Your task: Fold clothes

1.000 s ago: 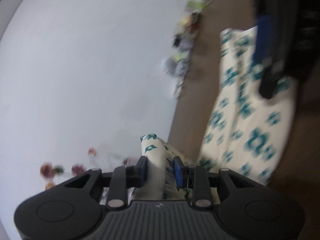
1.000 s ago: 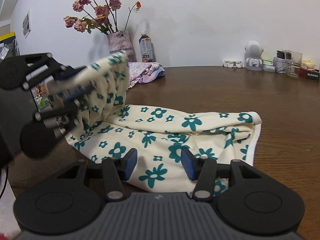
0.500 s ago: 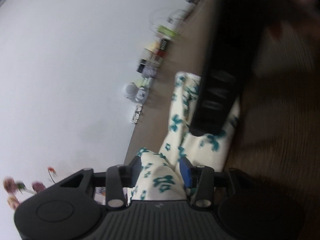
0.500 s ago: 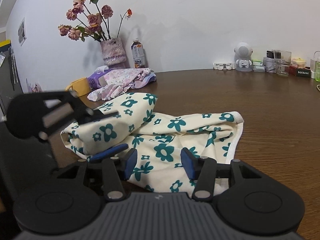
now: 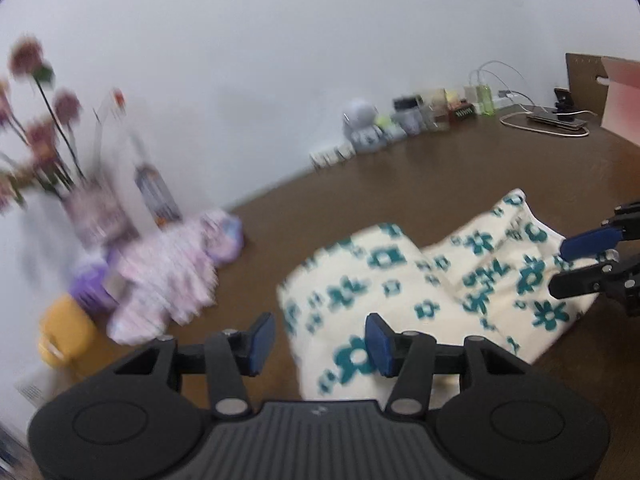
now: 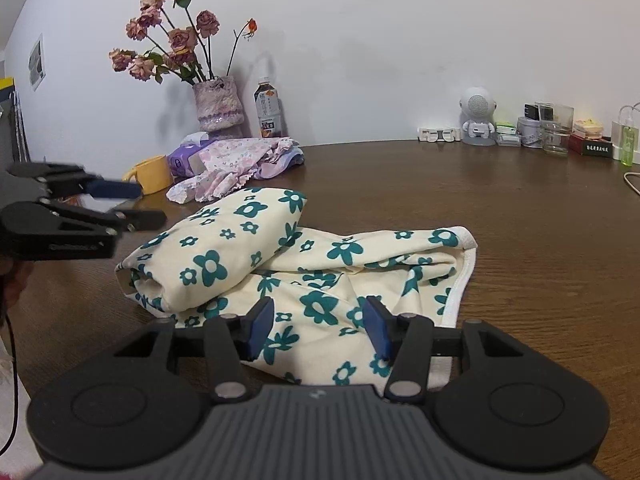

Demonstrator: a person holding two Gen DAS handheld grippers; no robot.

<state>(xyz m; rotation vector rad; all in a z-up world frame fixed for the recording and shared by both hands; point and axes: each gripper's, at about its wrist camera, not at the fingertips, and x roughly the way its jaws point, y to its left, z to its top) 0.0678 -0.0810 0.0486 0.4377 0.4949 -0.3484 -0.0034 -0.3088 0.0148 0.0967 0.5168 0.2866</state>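
Observation:
A cream cloth with teal flowers [image 6: 304, 264] lies on the brown table [image 6: 520, 216], its left part folded over on top. It also shows in the left wrist view [image 5: 420, 280]. My left gripper [image 5: 320, 338] is open and empty, just left of the cloth's near edge; it shows at the left of the right wrist view [image 6: 132, 204]. My right gripper [image 6: 316, 328] is open over the cloth's front edge, holding nothing; it shows at the right of the left wrist view [image 5: 576, 260].
A pink floral garment [image 6: 240, 164], a yellow mug [image 6: 154, 174], a vase of dried roses [image 6: 218, 110] and a bottle [image 6: 269, 108] stand at the back left. A small white robot figure [image 6: 476, 120] and several jars [image 6: 552, 128] line the back wall.
My left gripper let go of the cloth's left part, laid it folded over the rest, and pulled back to the left. The right gripper stayed open.

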